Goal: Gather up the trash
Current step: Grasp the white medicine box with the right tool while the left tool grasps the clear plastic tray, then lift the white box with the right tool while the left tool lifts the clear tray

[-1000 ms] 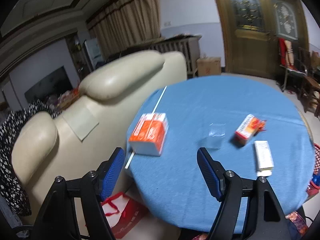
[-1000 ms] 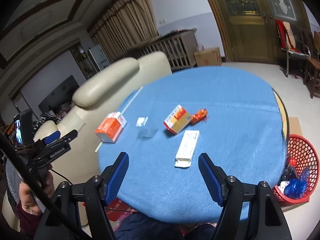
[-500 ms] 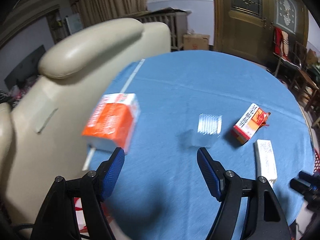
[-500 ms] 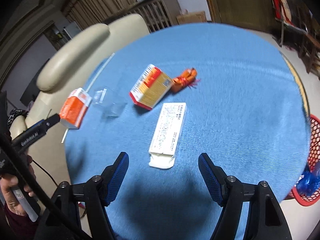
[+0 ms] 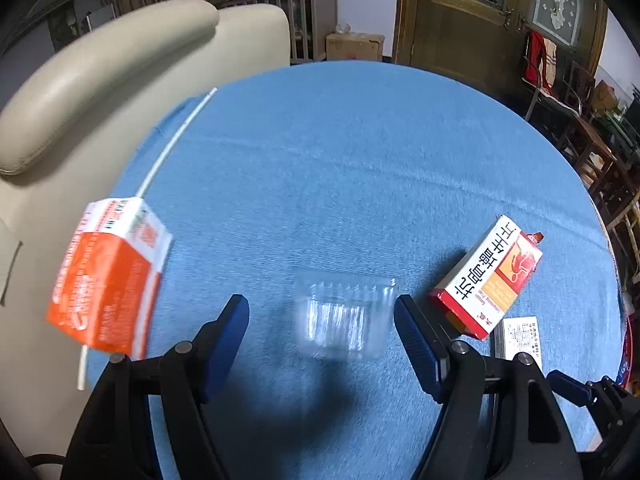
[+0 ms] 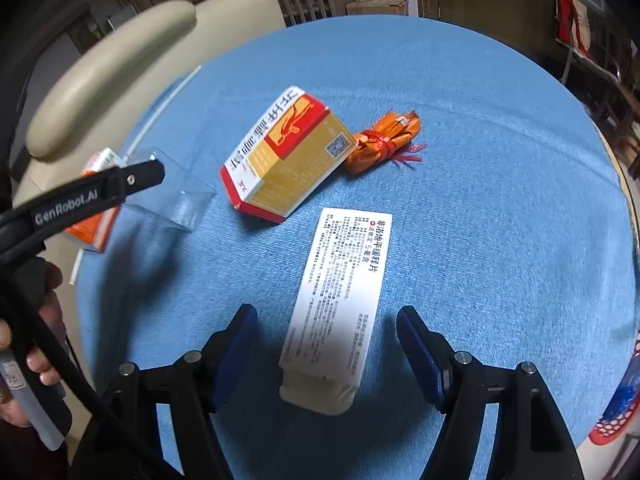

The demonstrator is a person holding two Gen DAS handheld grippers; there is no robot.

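- Trash is seen scattered over a round table covered with a blue cloth (image 5: 360, 152), beside a cream leather sofa (image 5: 100, 92).
- A clear plastic tray (image 5: 344, 318) is framed by the left gripper (image 5: 320, 332); its blue-padded jaws are held apart to either side of the tray, and no contact with it is shown.
- An orange and white carton (image 5: 106, 276) is found at the table's left edge, lying over a thin white rod (image 5: 176, 140).
- A red, white and yellow medicine box (image 6: 280, 156) is placed right of the tray, with a tied orange wrapper bundle (image 6: 384, 142) touching its far corner.
- A long white medicine box (image 6: 340, 292) is framed by the right gripper (image 6: 324, 344), whose jaws are spread wide; its open near flap lies between them, untouched.
- A red mesh basket (image 6: 616, 416) is glimpsed past the table's right edge.
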